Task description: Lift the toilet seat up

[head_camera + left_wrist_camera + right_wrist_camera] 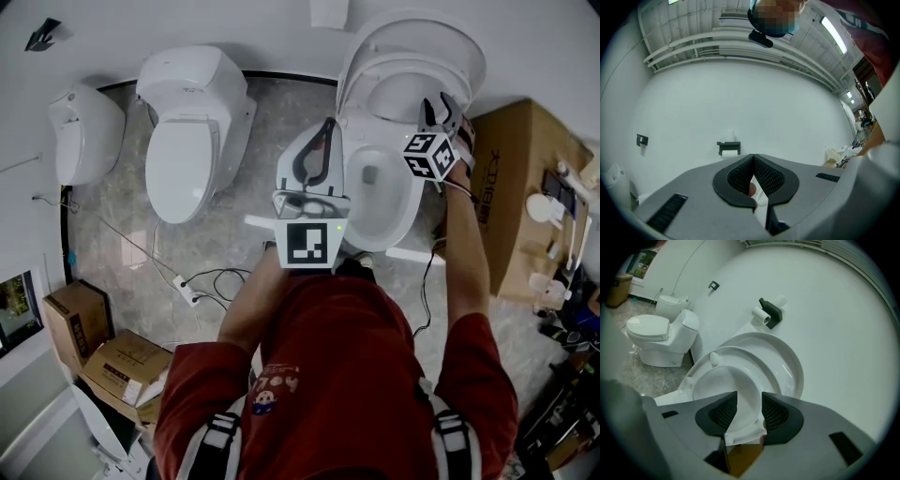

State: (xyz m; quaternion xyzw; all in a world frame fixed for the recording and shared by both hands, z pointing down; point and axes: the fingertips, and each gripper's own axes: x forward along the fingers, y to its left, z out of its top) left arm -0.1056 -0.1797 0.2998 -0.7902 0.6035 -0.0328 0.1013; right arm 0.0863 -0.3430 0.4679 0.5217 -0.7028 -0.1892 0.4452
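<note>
The left gripper (328, 127) hangs by the left rim of the bowl (398, 202), its 2 jaws clenched together on nothing. The right gripper (749, 400) has its jaws released, standing apart with the near edge of the seat (736, 359) in the gap. The seat stands raised against the lid (790, 357), and the dark print on the box (525, 159) to the right is too small to read.
</note>
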